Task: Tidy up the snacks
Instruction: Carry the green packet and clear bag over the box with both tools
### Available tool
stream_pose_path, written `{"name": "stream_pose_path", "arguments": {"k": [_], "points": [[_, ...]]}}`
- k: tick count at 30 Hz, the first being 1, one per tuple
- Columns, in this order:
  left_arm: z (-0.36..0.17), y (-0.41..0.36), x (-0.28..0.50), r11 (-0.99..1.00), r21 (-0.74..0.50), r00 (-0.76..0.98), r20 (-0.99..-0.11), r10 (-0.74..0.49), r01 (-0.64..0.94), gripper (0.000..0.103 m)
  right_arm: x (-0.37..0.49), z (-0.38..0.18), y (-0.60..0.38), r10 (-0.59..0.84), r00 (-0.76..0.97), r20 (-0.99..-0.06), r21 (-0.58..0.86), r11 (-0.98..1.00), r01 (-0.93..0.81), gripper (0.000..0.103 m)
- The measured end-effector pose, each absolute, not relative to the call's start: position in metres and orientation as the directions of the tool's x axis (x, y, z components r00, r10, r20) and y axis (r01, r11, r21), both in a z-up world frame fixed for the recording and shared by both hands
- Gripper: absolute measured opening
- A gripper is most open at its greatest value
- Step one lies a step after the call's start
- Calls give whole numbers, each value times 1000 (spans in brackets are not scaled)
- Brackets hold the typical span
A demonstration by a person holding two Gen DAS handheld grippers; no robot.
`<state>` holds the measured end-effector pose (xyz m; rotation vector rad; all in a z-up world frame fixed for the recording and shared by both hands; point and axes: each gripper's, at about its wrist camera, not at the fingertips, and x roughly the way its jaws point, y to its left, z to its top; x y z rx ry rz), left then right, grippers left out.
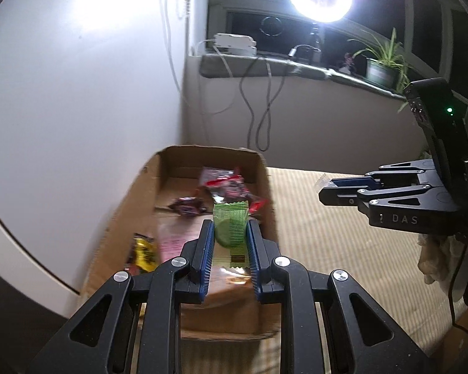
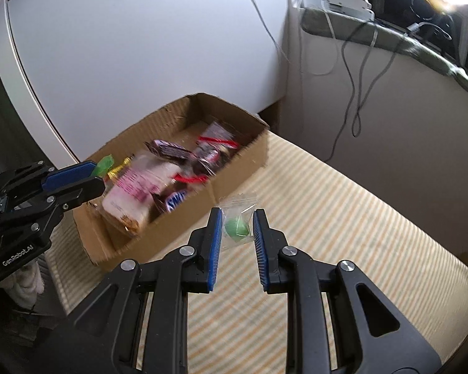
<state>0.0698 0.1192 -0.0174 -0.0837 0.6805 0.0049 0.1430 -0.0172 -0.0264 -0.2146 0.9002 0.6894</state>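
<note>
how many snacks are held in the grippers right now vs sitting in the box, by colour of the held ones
Green opaque packet held in the left gripper: 1
Clear packet with a green sweet held in the right gripper: 1
Held total: 2
The cardboard box holds several more wrapped snacks, too blurred to count exactly.

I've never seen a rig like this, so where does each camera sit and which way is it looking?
Left wrist: on the left gripper, looking down over the cardboard box; its jaws pinch a green packet, right gripper alongside.
Right wrist: on the right gripper, facing the striped cloth; its jaws pinch a clear packet.
Shared: box, both grippers.
</note>
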Motion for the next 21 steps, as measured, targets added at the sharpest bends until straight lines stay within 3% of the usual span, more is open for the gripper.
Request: {"name": "stream_pose_path", "arguments": {"k": [21], "points": [[-23, 159, 85, 989, -47, 768, -636, 76, -137, 19, 170, -35, 57, 491, 390, -779, 107, 717, -689, 21]]}}
